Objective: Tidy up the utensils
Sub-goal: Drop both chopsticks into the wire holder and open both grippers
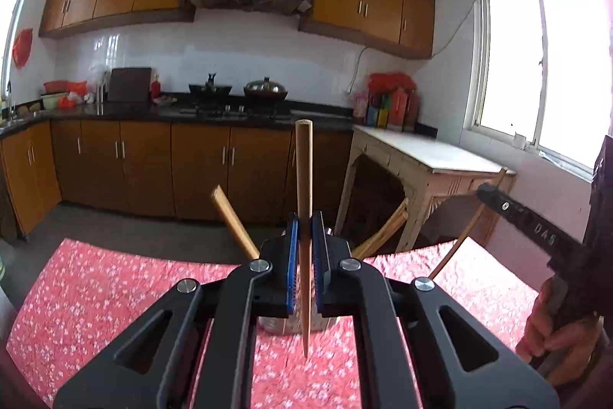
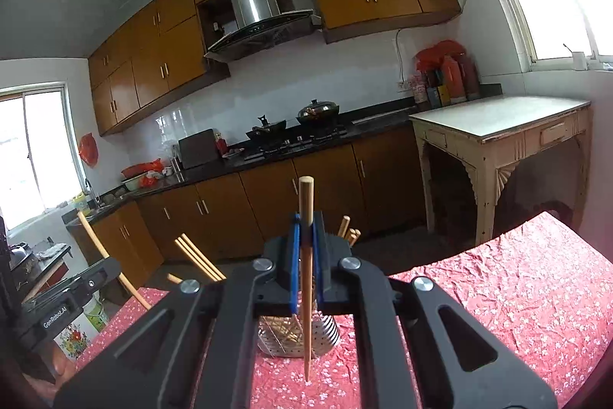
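My left gripper (image 1: 304,229) is shut on a wooden chopstick (image 1: 304,179) that stands upright between its blue pads, tip down above the table. My right gripper (image 2: 305,232) is shut on another wooden chopstick (image 2: 305,217), also upright. Just beyond both grippers stands a perforated metal utensil holder (image 2: 325,336), mostly hidden behind the jaws, with several chopsticks (image 2: 199,257) leaning out of it; in the left wrist view they stick out to the sides (image 1: 233,221). The right gripper's body (image 1: 536,229) shows at the right of the left wrist view.
The table has a red flowered cloth (image 1: 115,290). Beyond it are brown kitchen cabinets (image 1: 153,163), a stove with pans (image 1: 264,91), and a white side table (image 2: 498,125) under a window. A wooden chair back (image 1: 479,213) stands at the table's far edge.
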A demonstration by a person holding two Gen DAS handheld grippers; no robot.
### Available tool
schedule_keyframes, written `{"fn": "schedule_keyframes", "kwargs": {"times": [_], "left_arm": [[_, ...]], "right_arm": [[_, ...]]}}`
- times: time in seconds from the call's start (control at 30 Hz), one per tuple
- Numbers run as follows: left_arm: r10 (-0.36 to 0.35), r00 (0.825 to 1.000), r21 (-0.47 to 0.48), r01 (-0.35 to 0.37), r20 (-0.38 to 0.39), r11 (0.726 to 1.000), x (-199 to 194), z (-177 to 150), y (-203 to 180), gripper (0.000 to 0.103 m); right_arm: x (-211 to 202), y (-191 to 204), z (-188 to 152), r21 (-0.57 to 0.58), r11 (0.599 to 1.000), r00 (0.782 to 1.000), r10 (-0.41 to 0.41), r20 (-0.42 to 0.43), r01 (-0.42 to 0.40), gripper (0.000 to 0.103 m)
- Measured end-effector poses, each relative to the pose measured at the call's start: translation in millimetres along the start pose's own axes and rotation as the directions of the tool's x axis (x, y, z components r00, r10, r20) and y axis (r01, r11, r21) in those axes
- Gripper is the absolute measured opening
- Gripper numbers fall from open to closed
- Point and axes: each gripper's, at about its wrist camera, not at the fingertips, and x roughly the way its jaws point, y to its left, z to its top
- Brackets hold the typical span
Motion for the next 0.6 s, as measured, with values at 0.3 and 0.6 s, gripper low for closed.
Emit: {"fn": "schedule_keyframes", "kwargs": {"times": [0.3, 0.6], "left_arm": [[0.091, 0.982, -0.012, -0.090, 0.168, 0.996, 27.3, 52.5, -14.5, 0.007], [0.146, 0.983, -0.028, -0.144, 0.109, 0.989, 83.4, 38.3, 7.4, 0.007]], "right_arm": [[30.8, 19.8, 46.4, -0.017, 1.000, 0.994, 0.027, 0.102, -0.026, 0.007], [107.2, 21.9, 33.5, -0.019, 1.000, 0.999, 0.010, 0.053, -0.009, 0.007]]}}
